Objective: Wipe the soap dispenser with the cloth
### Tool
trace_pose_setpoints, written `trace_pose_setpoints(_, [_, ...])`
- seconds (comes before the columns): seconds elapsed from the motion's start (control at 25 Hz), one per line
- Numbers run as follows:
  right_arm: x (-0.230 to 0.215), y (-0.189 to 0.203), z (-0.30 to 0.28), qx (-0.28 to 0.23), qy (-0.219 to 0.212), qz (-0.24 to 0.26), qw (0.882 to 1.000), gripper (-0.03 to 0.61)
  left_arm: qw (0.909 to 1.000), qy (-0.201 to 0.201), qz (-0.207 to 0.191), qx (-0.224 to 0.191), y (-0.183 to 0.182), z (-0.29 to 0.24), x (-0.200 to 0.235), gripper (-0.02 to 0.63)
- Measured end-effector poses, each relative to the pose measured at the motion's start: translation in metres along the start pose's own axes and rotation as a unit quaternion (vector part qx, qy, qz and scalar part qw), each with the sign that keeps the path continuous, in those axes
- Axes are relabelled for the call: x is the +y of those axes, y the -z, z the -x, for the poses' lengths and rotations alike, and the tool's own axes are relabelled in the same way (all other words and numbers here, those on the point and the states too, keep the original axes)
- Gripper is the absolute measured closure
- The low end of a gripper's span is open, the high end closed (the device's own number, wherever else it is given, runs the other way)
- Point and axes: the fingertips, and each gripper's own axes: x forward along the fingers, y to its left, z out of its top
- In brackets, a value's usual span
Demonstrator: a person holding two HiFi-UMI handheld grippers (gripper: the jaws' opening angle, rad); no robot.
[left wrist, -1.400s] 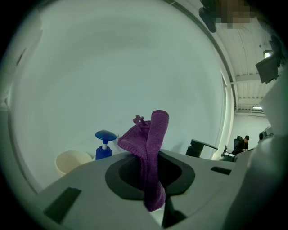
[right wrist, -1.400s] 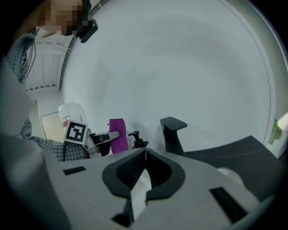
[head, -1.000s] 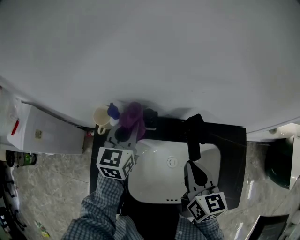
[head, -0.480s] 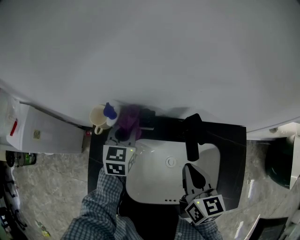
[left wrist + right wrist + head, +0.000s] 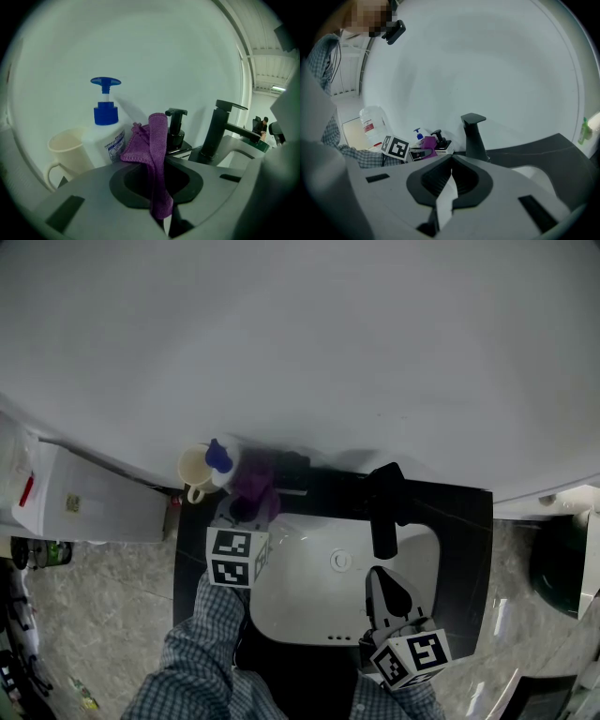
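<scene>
Left tool (image 5: pixel 160 205) has the cloth (image 5: pixel 157 140) up at the 2 dispensers; right tool (image 5: pixel 444 199) is empty over the basin (image 5: pixel 305 601).

The left tool's jaws are closed on a purple cloth, which stands up out of them in a folded strip. The strip's top lies between the white dispenser (image 5: pixel 107 136), which has a blue pump, and the black dispenser (image 5: pixel 176 132). A folded corner overlaps the white dispenser's label, but contact cannot be confirmed. Both dispensers stand upright at the back left of the black surface (image 5: pixel 461 532), against the wall. A cream cup (image 5: pixel 70 152) stands just left of the white dispenser, and a black tap (image 5: pixel 220 129) stands to the right of the black one. The right tool's jaws are together, with only a thin sliver between them and nothing held. It hangs above the basin's near right part, well apart from the dispensers.
</scene>
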Motion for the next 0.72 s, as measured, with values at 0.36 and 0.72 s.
trace_pose_setpoints(0.36, [0.005, 0.000, 0.000, -0.002, -0.005, 0.004, 1.000, 0.560, 0.9998, 0.013, -0.001, -0.015, -0.007, 0.021, -0.004, 0.554])
trace_pose_setpoints(0.72, [0.012, -0.005, 0.001, -0.006, -0.012, 0.009, 1.000, 0.560, 0.9967, 0.006, -0.003, -0.081, -0.051, 0.056, -0.001, 0.554])
